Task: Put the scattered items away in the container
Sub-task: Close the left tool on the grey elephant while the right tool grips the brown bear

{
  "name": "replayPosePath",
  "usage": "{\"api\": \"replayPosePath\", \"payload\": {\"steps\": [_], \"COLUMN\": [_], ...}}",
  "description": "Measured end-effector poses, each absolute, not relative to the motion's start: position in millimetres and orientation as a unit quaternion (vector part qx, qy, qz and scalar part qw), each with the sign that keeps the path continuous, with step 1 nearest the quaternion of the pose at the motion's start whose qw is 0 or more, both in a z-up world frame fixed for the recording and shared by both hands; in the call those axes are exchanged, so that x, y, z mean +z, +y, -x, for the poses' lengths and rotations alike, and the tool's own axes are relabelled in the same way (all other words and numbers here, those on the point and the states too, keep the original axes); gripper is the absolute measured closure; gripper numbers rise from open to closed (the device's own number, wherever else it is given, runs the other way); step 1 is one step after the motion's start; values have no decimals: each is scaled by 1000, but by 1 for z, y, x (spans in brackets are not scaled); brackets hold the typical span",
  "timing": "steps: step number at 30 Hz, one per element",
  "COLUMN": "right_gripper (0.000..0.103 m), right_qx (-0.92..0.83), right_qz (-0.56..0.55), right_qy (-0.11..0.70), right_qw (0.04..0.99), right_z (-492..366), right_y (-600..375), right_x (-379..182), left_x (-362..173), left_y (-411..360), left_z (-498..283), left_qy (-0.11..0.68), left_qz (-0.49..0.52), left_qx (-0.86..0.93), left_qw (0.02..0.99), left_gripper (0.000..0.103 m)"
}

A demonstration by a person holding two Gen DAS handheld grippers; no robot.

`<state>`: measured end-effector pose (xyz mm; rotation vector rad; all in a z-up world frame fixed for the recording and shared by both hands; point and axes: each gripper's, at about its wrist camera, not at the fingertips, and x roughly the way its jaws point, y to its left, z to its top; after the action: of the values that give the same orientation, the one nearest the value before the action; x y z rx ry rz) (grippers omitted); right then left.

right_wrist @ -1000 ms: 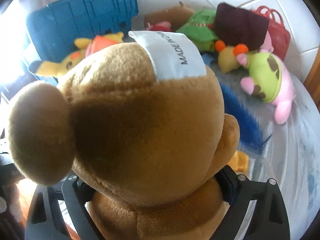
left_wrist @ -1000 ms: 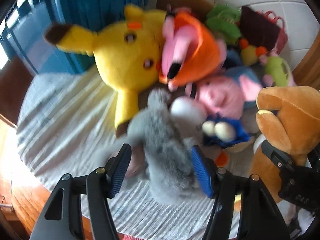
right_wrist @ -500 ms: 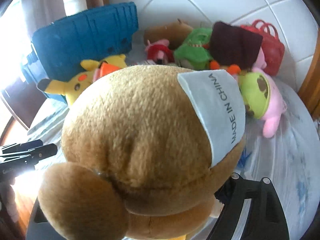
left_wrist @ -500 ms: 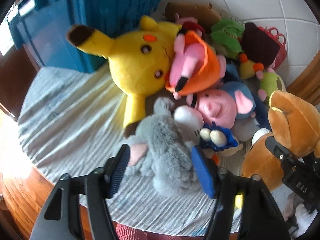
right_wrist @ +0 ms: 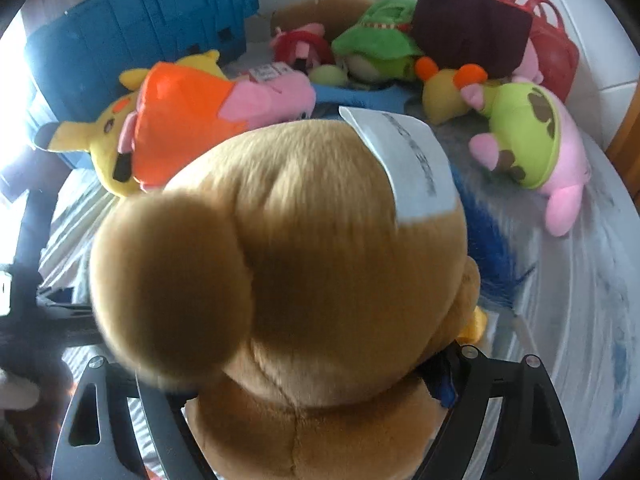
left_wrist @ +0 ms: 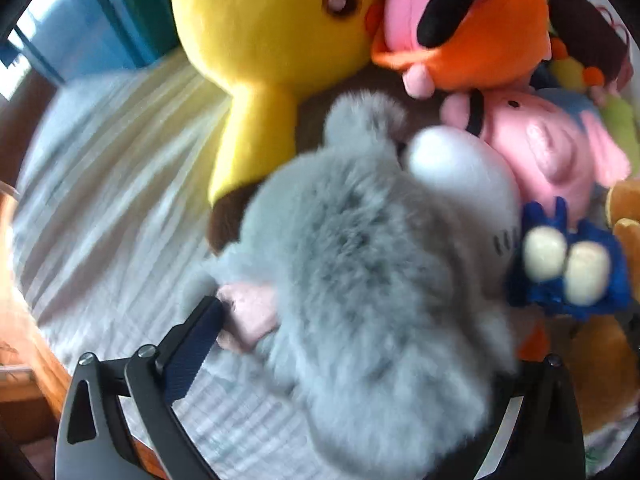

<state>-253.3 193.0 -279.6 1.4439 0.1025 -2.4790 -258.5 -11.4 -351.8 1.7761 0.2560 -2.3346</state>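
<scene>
Two grippers, two soft toys, and a table full of more toys.

The left gripper (left_wrist: 352, 344) has its jaws opening wide around the fluffy grey toy (left_wrist: 360, 280), which lies between them on the striped cloth (left_wrist: 104, 200); the left finger (left_wrist: 188, 356) sits just beside its pink paw and does not squeeze it. The grey toy lies against the yellow toy (left_wrist: 260, 40) and the pink pig (left_wrist: 548, 148). The right gripper (right_wrist: 316, 392) is closed on the brown bear (right_wrist: 320, 248), which has a white tag (right_wrist: 412, 160). The blue crate (right_wrist: 148, 32) stands at the back of the table, behind the orange and pink toy (right_wrist: 192, 120). A green and pink toy (right_wrist: 532, 140) lies further right.
</scene>
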Motion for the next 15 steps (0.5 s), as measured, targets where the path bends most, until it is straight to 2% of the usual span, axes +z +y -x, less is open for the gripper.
{"api": "replayPosePath", "payload": {"steps": [3,5,6,7,9,12,13,15], "right_gripper": [16,16,14,10,0,0,1,9], "right_qx": [-854,-852,-851,-850,-845,-839,-838,-839], "right_qz": [-501,-505,-506,-509,-517,-527,-528,-527], "right_qy": [37,39,41,41,42,28,23,21], "right_qw": [137,135,132,130,126,129,132,136], "right_z": [256,261,262,264,268,272,273,274], "right_y": [192,190,190,189,189,191,191,190], "right_x": [-284,-289,-291,-294,-300,-310,-312,-312], "left_x": [-354,-352,-349,-347,-344,-346,-344,-336], "left_y": [-9,-9,-8,-7,-5,0,0,0], "left_z": [262,262,261,261,260,259,257,252], "left_qy": [79,75,71,72,76,64,67,74], "left_qz": [-599,-596,-593,-592,-591,-586,-584,-576], "left_qx": [-791,-794,-796,-798,-800,-805,-806,-811], "left_qw": [97,96,93,88,74,73,71,62], "left_gripper": [3,11,20,31,38,46,51,57]}}
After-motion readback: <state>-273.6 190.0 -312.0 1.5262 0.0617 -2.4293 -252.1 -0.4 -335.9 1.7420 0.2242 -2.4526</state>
